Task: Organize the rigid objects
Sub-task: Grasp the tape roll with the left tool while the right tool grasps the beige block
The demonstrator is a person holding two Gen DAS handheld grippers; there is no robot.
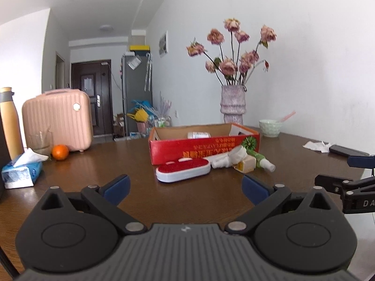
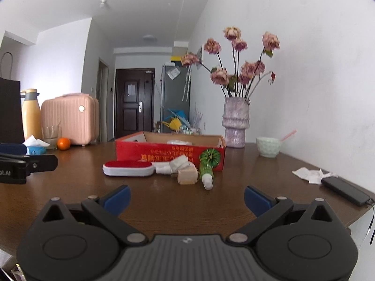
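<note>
A red cardboard box (image 1: 204, 148) (image 2: 168, 155) stands open-topped mid-table with a white jar inside. In front of it lie a red-and-white lint brush (image 1: 182, 169) (image 2: 128, 168), a white spray bottle (image 1: 226, 159) (image 2: 171, 165), a small tan box (image 1: 245, 165) (image 2: 187, 176) and a green bottle (image 1: 262, 160) (image 2: 206, 175). My left gripper (image 1: 186, 187) is open and empty, short of the brush. My right gripper (image 2: 187, 197) is open and empty, short of the tan box. The right gripper also shows at the left wrist view's right edge (image 1: 351, 180).
A vase of dried roses (image 1: 233, 104) and a green bowl (image 1: 270, 127) stand behind the box. A phone (image 2: 344, 190) and crumpled tissue (image 2: 309, 174) lie at the right. A pink case (image 1: 57, 119), orange (image 1: 60, 152), glass (image 1: 39, 142), tissue pack (image 1: 22, 172) and yellow flask (image 1: 10, 121) stand left.
</note>
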